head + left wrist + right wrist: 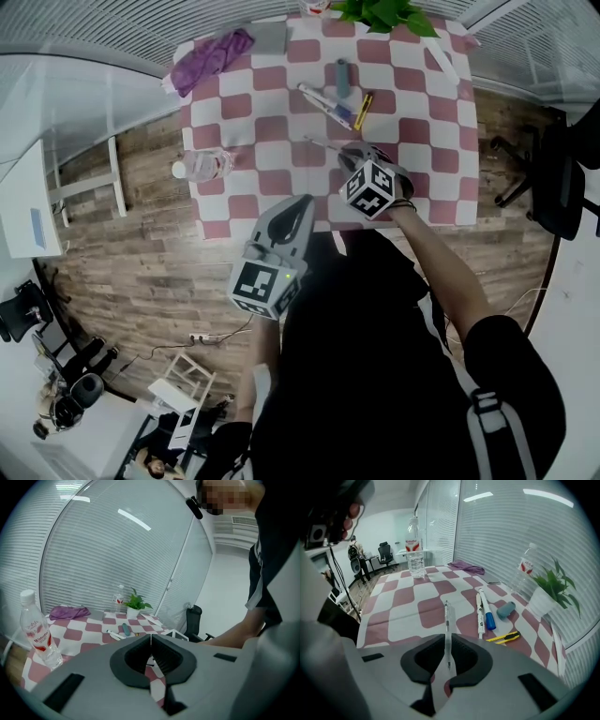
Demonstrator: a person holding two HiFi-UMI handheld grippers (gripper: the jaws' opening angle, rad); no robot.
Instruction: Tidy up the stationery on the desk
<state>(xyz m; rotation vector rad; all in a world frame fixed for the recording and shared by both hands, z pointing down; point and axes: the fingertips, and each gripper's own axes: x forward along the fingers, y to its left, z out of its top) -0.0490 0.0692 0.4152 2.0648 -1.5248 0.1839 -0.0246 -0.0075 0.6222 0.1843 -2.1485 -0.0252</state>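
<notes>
Red-and-white cloth point(412, 178): checked, it covers the desk in the upper middle of the head view, with wood-look floor around it.
Right gripper point(447, 641): its jaws are clamped on a clear pen point(446, 613) that runs lengthwise between them and sticks out ahead over the cloth. In the head view the gripper sits over the near part of the desk, centre frame, with its marker cube toward the person.
Pen position: in the head view it juts to the upper left of the jaws, over the cloth. Whether its tip touches the cloth cannot be told.
Left gripper point(151, 637): its jaws are pressed together with nothing between them. Its tips reach over the desk's near edge, lower left of the right gripper and apart from it.
Markers point(326, 103): two white ones lie side by side mid-desk, beyond the pen, and one has a blue cap.
Grey-blue piece point(342, 77): short and rounded, it lies just beyond the markers. What it is cannot be told.
Yellow utility knife point(363, 110): it lies just right of the markers.
Purple cloth point(211, 58): it is crumpled at the desk's upper left corner, beside a flat grey thing point(270, 37).
Water bottle point(202, 166): clear and upright with a white cap, it stands at the desk's left edge.
Second bottle point(526, 571): it stands at the far edge beside a potted plant point(548, 590), on the right of the right gripper view.
Office chair point(553, 178): black, it is at the right edge of the head view.
</notes>
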